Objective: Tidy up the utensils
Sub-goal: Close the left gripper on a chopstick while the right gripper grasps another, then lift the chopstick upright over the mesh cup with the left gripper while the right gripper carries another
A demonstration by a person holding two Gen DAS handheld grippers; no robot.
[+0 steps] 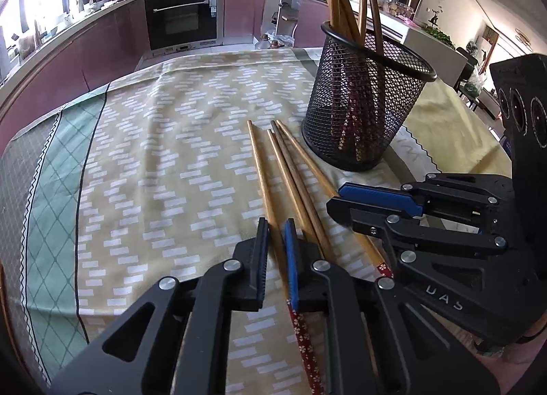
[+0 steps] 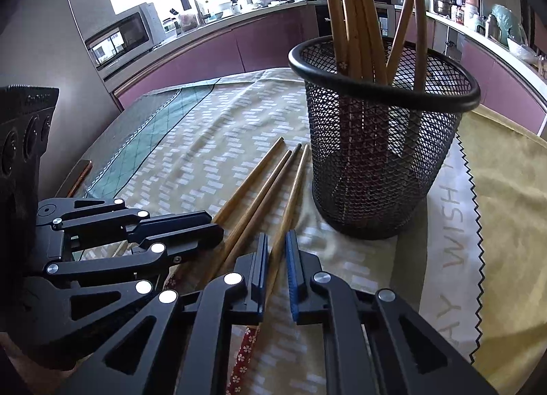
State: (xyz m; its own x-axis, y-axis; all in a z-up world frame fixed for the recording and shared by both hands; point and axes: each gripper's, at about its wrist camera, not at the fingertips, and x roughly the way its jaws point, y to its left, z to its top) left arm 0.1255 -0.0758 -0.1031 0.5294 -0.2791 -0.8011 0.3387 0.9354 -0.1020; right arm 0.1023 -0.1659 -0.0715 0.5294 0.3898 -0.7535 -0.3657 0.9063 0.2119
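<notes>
Item: four loose chopsticks [image 1: 290,183] on the tablecloth [image 1: 154,155], just beside the mesh holder [image 1: 362,101]
Handling: likely light, stiff, smooth; best held near the patterned thick end
Left gripper [image 1: 277,255]: closed on the leftmost stick
Right gripper [image 2: 276,267]: closed on the rightmost stick
Remaining: two sticks lying free between the grippers

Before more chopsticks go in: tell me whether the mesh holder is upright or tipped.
Upright. The black mesh holder stands on its base on the tablecloth, rim up, with chopsticks leaning inside it.
</notes>
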